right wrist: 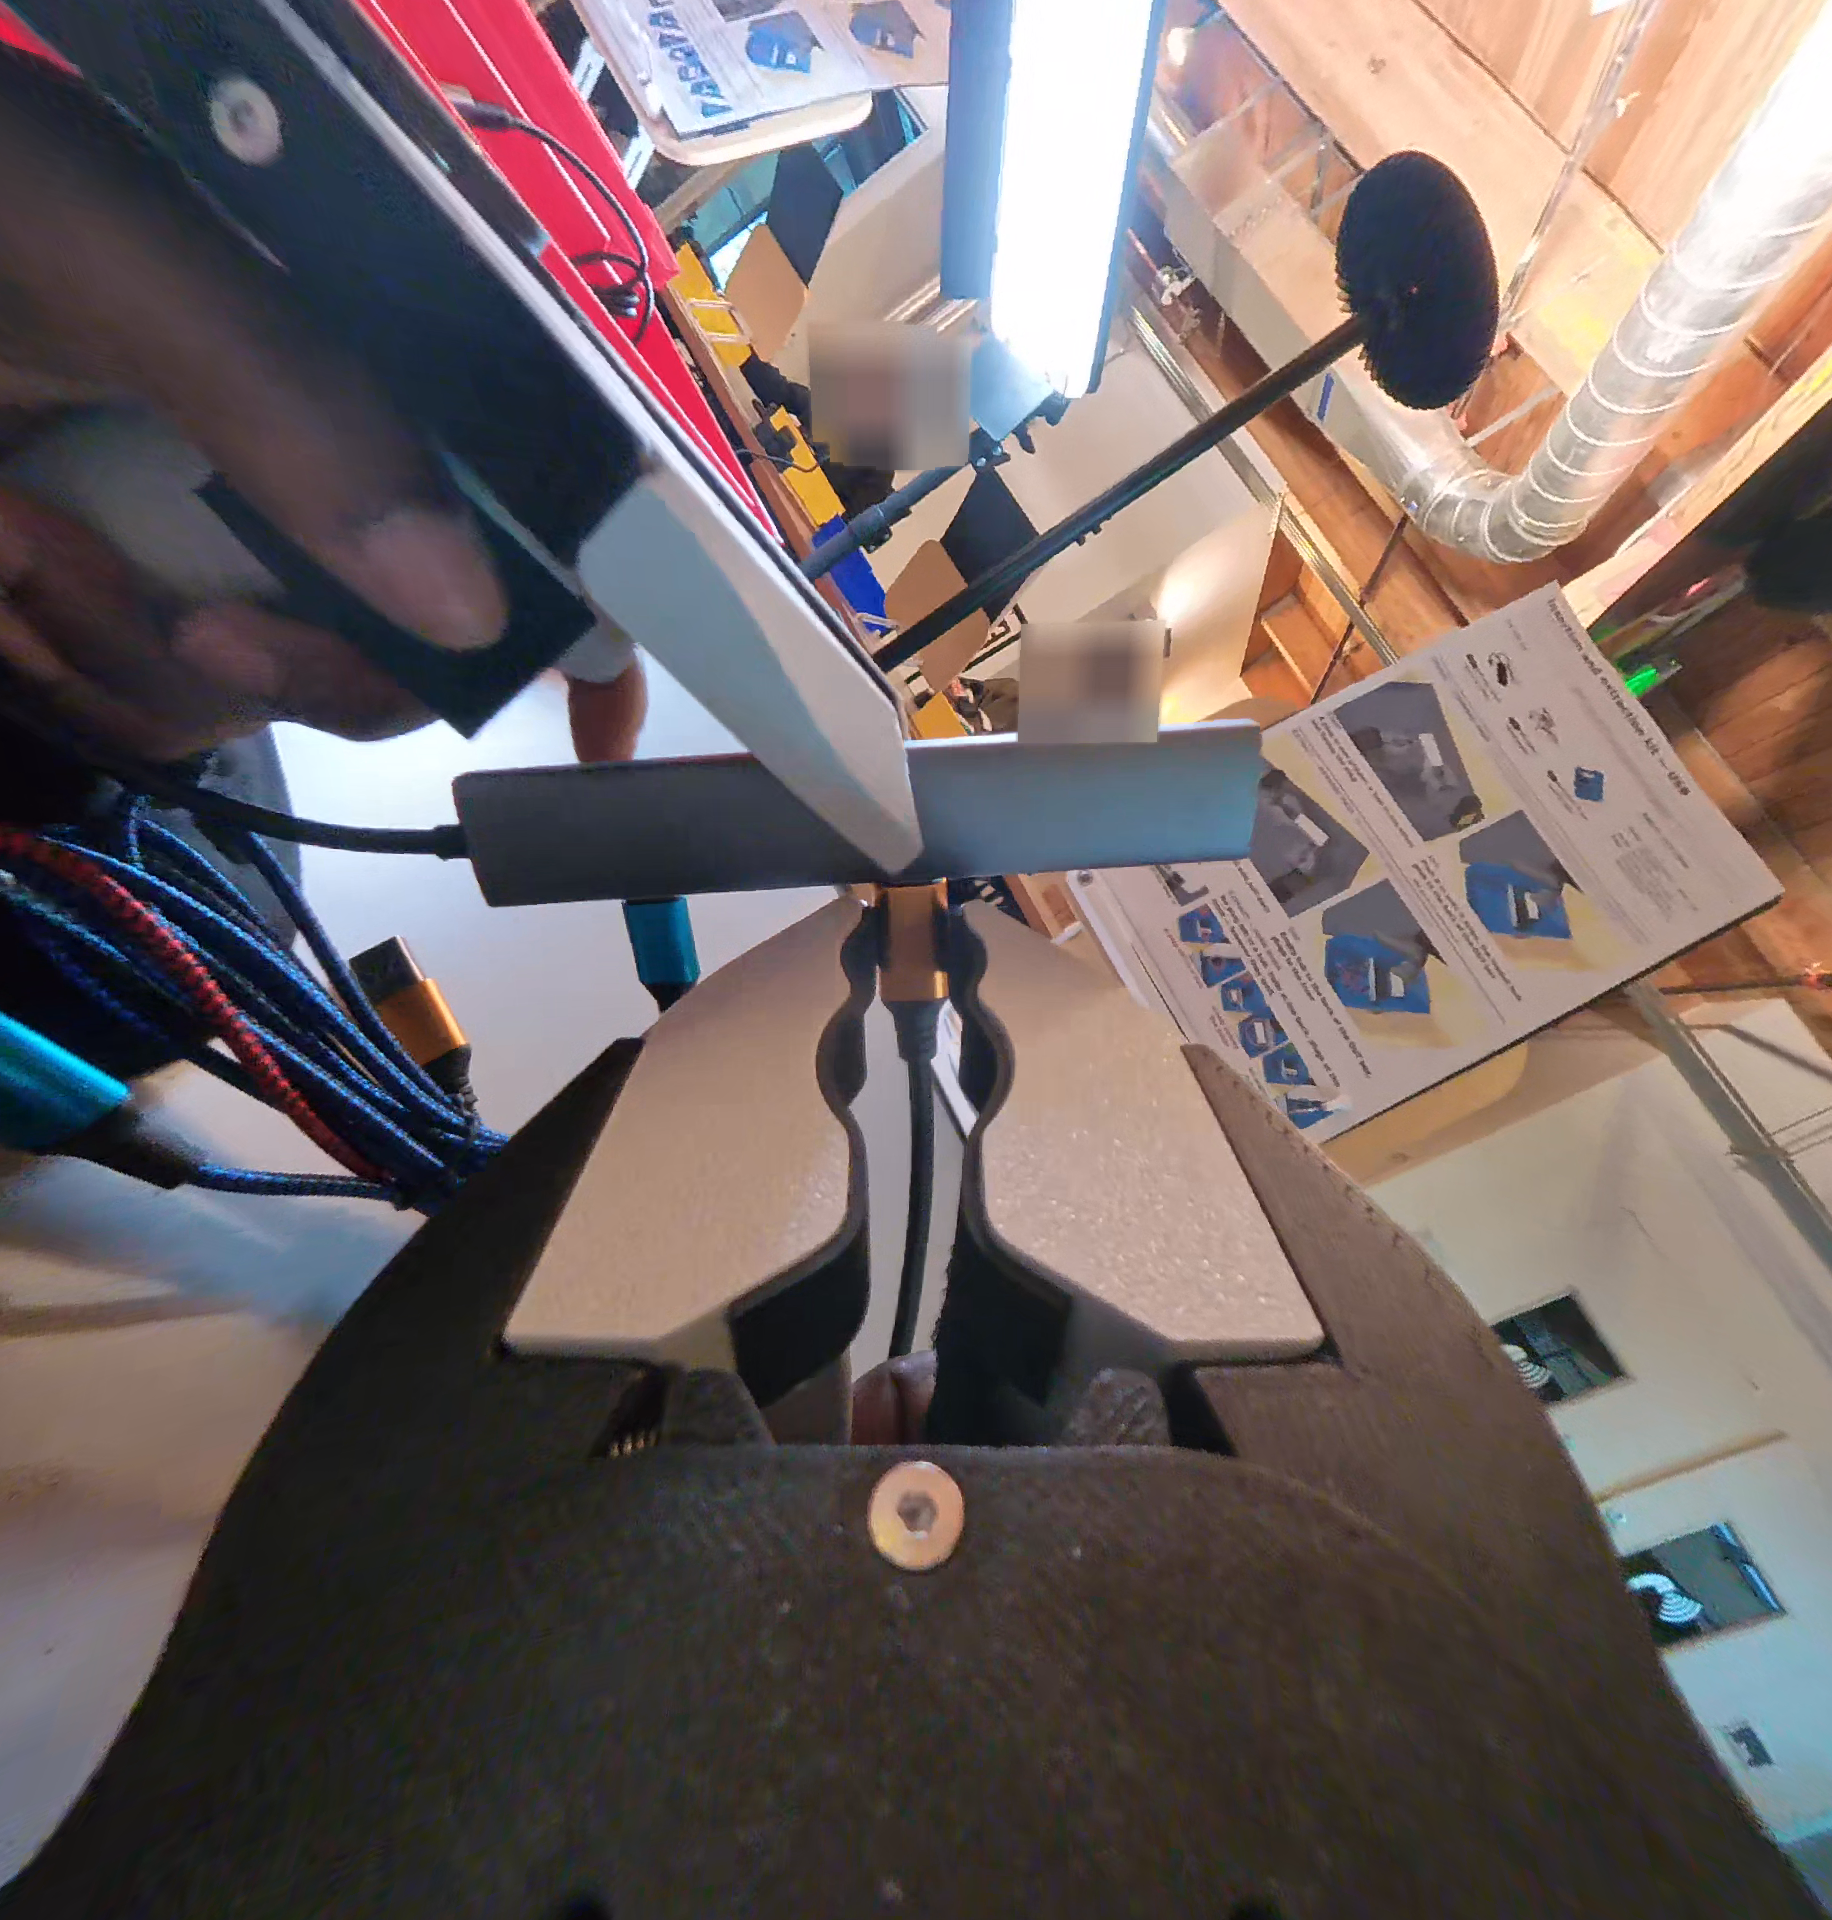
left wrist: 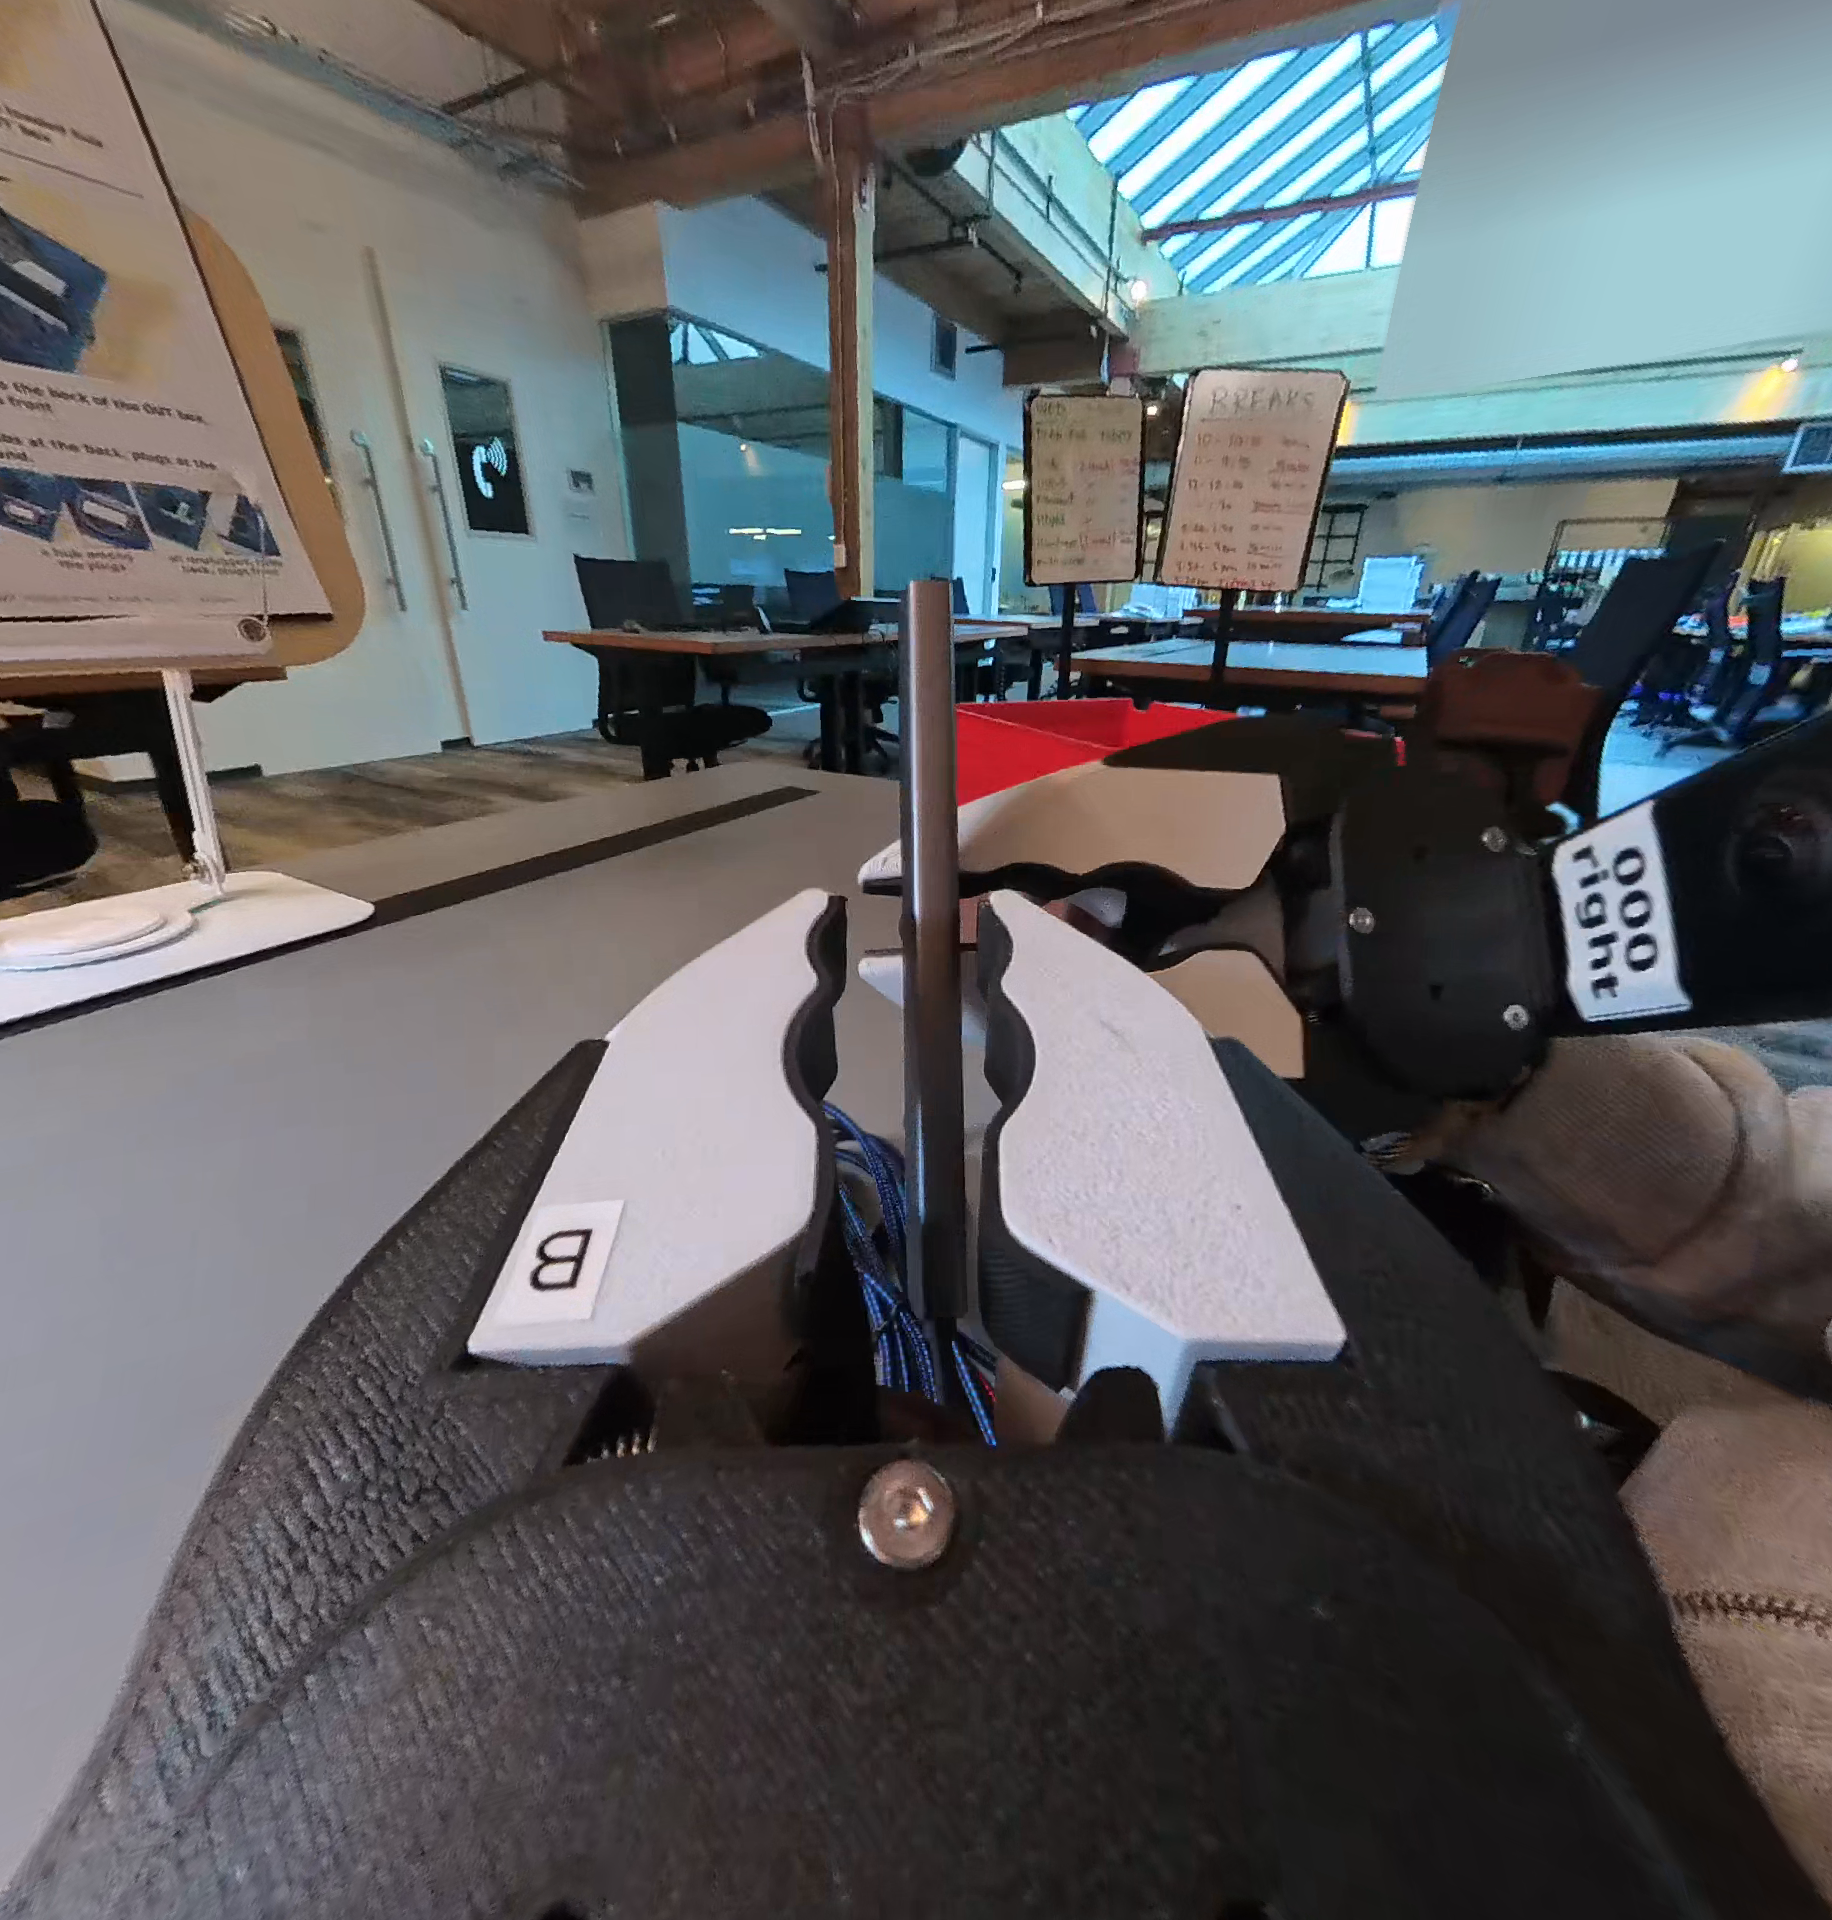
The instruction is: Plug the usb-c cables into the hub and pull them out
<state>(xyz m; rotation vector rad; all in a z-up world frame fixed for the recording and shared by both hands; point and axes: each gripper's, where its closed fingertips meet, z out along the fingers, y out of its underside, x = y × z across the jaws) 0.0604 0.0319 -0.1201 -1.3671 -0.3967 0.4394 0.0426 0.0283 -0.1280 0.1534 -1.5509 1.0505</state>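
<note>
A slim grey USB hub [left wrist: 933,779] is held in the air, edge-on between the white fingers of my left gripper [left wrist: 912,914], which is shut on it. In the right wrist view the hub [right wrist: 1078,810] lies crosswise, with a left finger [right wrist: 766,675] across it. My right gripper [right wrist: 907,914] is shut on an orange USB-C plug [right wrist: 912,945] whose tip sits in the hub's edge. It reaches in from the right in the left wrist view [left wrist: 881,923]. A teal plug [right wrist: 663,940] is also in the hub. A loose orange plug [right wrist: 413,997] and braided cables [right wrist: 268,1039] hang beside it.
The grey table [left wrist: 372,1039] lies below. A red bin [left wrist: 1057,738] stands behind the grippers. An instruction sheet on a white stand [left wrist: 112,416] is at the left. A person's gloved hand [left wrist: 1618,1195] holds the right gripper. A light panel [right wrist: 1047,187] hangs overhead.
</note>
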